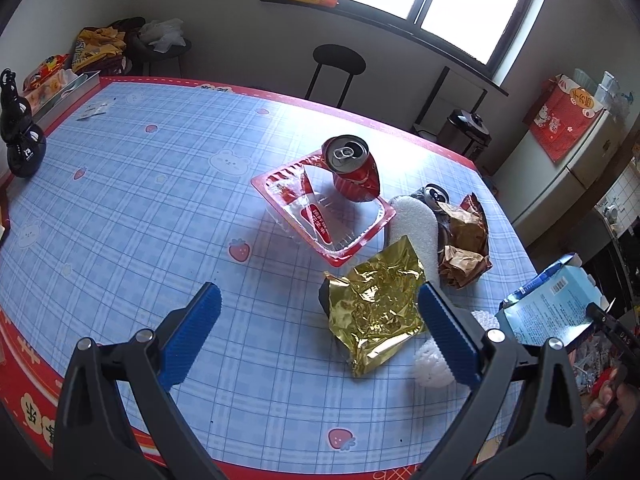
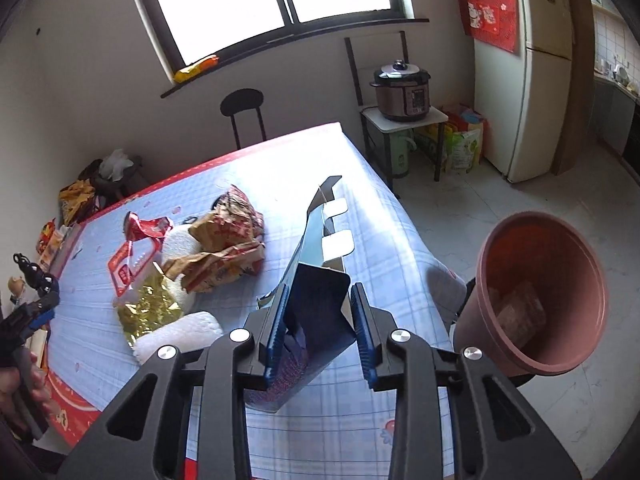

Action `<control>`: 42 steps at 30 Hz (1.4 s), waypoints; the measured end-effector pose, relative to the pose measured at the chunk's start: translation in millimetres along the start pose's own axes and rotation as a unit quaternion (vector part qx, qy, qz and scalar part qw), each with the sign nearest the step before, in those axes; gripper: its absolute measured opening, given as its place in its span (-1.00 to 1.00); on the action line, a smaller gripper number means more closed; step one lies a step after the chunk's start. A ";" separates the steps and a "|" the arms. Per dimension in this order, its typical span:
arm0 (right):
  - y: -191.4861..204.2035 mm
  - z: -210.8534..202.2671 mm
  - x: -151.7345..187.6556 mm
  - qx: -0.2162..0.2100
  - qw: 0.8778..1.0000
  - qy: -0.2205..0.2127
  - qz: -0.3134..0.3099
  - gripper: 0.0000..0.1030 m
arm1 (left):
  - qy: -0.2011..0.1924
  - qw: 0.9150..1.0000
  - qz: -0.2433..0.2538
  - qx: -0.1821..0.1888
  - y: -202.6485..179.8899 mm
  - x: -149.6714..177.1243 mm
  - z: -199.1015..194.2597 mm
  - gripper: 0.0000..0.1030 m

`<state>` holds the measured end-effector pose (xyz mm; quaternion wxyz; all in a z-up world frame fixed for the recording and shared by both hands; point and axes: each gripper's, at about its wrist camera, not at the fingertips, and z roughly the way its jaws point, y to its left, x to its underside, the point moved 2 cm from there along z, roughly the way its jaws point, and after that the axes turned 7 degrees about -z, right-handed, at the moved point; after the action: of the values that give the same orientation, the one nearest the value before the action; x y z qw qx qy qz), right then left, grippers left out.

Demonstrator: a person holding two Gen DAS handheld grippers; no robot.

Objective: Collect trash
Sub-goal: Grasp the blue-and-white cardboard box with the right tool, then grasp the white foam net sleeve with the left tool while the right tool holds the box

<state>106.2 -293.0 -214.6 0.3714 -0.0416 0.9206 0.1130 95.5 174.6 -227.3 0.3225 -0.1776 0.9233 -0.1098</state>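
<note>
My right gripper (image 2: 319, 291) is shut on a flattened blue carton (image 2: 316, 280), held off the table near its right edge; the same carton (image 1: 548, 304) shows at the right of the left wrist view. My left gripper (image 1: 320, 294) hangs open over the checked tablecloth (image 1: 160, 200), its right finger beside a crumpled gold foil wrapper (image 1: 376, 308). Behind the foil lie a white foam piece (image 1: 412, 224), a brown paper bag (image 1: 464, 244) and a clear red-rimmed tray (image 1: 320, 216) with a dented red can (image 1: 352, 168) standing in it. A brown bin (image 2: 536, 292) stands off the table's right side.
A second crushed can (image 1: 434, 196) lies behind the foam, and a white foam net (image 1: 432, 364) is under my left gripper's right finger. A black gourd figure (image 1: 22, 136) and a metal tin (image 1: 68, 96) sit at the far left. Beyond are a stool (image 1: 338, 64), cooker (image 2: 402, 90) and fridge (image 2: 548, 80).
</note>
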 end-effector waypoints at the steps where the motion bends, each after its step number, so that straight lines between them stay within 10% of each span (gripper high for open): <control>1: 4.7 -4.2 -3.9 -0.003 1.000 -0.005 -0.007 -0.40 | 0.005 1.000 0.002 0.006 -2.1 2.6 2.7 0.89; 8: 21.8 -22.1 -17.0 0.020 0.999 -0.013 -0.048 -0.41 | 0.056 0.994 0.067 0.059 -41.2 29.6 31.1 0.87; 15: 9.5 -46.2 -12.3 0.044 0.997 -0.020 -0.057 -0.40 | 0.109 0.970 0.190 0.104 -109.7 72.8 73.0 0.87; 22: -23.7 -70.6 -4.0 0.066 0.997 -0.026 -0.029 -0.40 | 0.139 0.964 0.204 0.100 -130.5 89.1 105.4 0.83; 27: -39.0 -79.4 1.6 0.074 0.997 -0.029 -0.016 -0.40 | 0.158 0.961 0.211 0.085 -133.6 100.2 118.3 0.01; 31: -44.3 -85.0 -1.7 0.073 0.996 -0.040 -0.013 -0.40 | 0.150 0.963 0.199 0.100 -136.2 95.1 106.5 -0.33; 42: -56.1 -118.9 -38.2 0.077 0.991 -0.105 -0.034 -0.40 | 0.029 0.976 0.161 0.145 -158.8 26.0 7.0 -0.35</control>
<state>62.5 -376.2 -115.1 0.4715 -0.0319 0.8807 0.0330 121.8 18.6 -196.7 0.3314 0.0253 0.9228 -0.1947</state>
